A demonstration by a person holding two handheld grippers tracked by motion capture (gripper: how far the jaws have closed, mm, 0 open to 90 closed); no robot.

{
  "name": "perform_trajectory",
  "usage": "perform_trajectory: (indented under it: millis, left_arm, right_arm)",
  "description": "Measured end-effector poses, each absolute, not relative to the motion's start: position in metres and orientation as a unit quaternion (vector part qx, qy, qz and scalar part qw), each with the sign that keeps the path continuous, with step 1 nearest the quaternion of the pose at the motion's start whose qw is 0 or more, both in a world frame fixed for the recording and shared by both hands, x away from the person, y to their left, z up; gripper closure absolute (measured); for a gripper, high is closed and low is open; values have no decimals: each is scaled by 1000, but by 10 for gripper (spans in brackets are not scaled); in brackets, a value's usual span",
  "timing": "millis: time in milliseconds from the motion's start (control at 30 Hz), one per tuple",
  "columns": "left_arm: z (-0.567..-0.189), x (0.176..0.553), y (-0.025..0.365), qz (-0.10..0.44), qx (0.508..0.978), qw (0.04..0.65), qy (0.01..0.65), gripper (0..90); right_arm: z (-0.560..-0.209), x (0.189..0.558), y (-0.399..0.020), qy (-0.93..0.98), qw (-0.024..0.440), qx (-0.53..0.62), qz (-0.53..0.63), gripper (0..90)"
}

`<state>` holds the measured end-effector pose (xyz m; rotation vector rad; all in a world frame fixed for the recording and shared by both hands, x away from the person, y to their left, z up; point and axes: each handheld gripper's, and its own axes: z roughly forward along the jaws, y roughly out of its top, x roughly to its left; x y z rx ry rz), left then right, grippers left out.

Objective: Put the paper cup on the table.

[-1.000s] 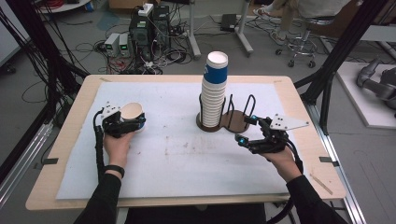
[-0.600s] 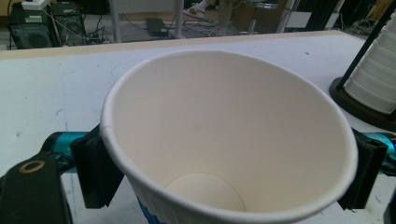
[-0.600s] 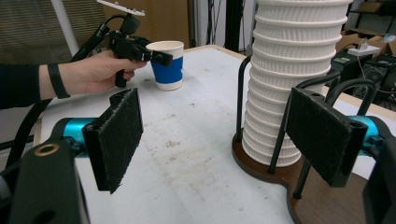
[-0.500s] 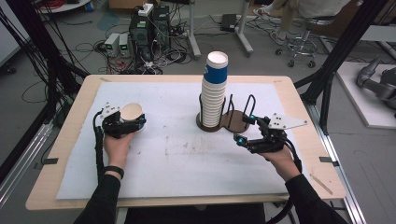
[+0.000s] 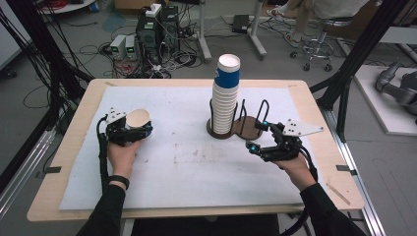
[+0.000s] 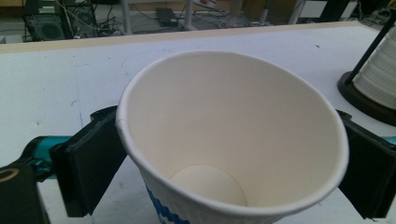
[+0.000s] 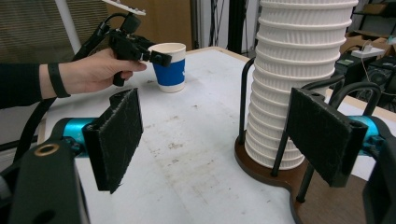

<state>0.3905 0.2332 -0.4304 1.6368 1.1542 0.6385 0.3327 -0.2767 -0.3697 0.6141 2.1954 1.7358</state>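
At the left, the single paper cup is set upright on the surface; the jaws of the left hand-held gripper have just been opening around it. The cup stack remains in its holder. The right hand-held gripper is held apart, empty, beside it.

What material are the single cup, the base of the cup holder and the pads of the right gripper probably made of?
The single cup looks like paper: matte white inside, a rolled rim and a side seam, with blue print outside. The holder base seems to be dark brown wood or fibreboard with a smooth finish; I cannot tell which. The pads of the right gripper appear to be black foam or rubber with a rough, grainy surface.
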Motion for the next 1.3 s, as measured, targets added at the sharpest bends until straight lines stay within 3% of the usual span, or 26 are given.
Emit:
perform_trajectory:
  millis: [167, 833, 1300]
  left_arm:
    - [-428, 387, 232, 264, 681, 484, 482, 18]
    - [-423, 360, 234, 245, 686, 460, 507, 17]
    - [-391, 320, 224, 274, 704, 491, 434, 18]
  right_arm:
    - [-370, 333, -276, 759, 138, 210, 601, 197]
    - [-369, 333, -279, 758, 130, 206, 605, 197]
    - [-369, 334, -284, 755, 136, 218, 604, 197]
